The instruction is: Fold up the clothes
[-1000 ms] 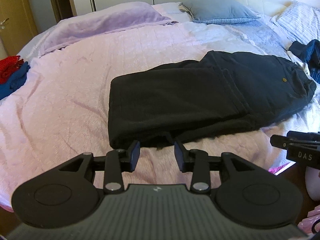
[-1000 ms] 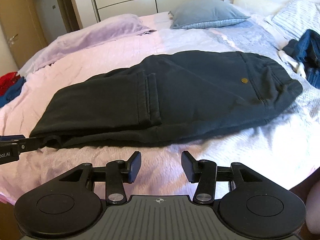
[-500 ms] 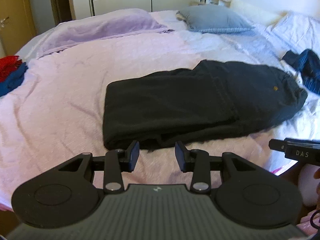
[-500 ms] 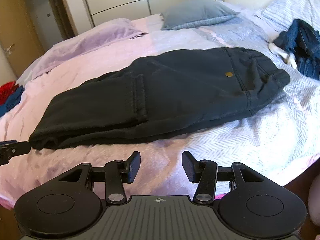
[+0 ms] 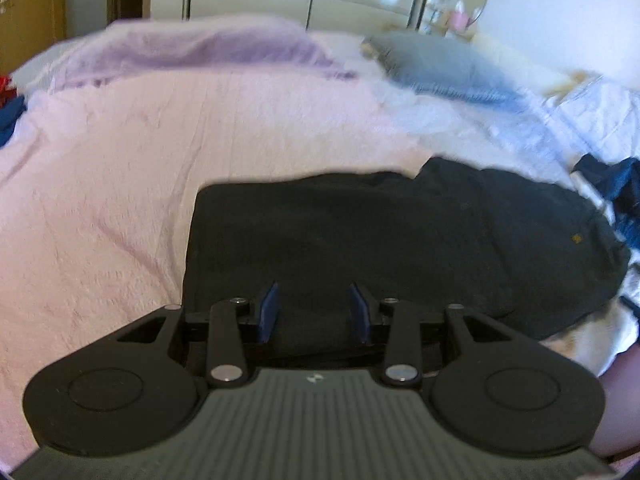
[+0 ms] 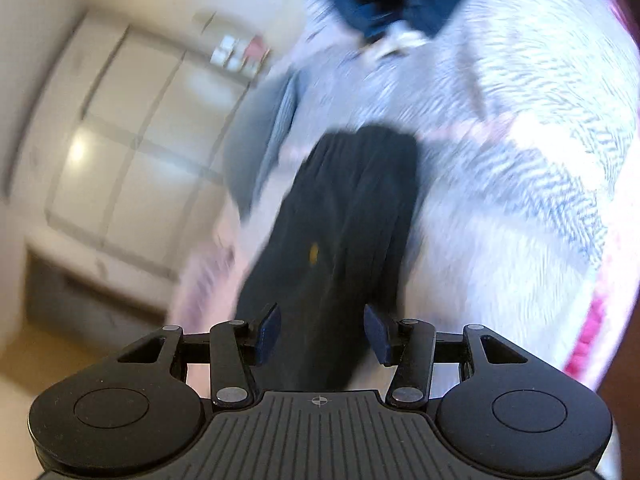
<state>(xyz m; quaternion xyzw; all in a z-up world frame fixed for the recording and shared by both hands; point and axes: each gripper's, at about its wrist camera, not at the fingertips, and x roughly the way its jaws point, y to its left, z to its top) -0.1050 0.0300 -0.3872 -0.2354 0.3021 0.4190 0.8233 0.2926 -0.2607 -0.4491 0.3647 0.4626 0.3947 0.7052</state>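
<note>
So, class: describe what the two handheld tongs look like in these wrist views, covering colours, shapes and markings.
Both the left tongs and the right tongs are matte black, with two round side discs, a ribbed grey centre plate bearing a small white mark, silver rivets on the linkage arms, and dark blue pads. No cables or sleeves are visible.

One pair of black trousers (image 5: pixel 400 248) lies folded across the middle of the left wrist frame, with one brass-coloured button (image 5: pixel 576 239) on it toward the right edge. One grey pillow (image 5: pixel 440 68) sits in the upper right, one lilac blanket (image 5: pixel 192 52) is bunched along the upper left, and one pink bedspread (image 5: pixel 100 200) fills the left half. One heap of dark blue clothing (image 5: pixel 616 184) shows at the right edge, and one more bit of blue cloth (image 5: pixel 9 118) at the far left edge; how many garments each holds cannot be told. Two grippers are in view, one per frame, each with two blue-padded fingers (image 5: pixel 269 312).
</note>
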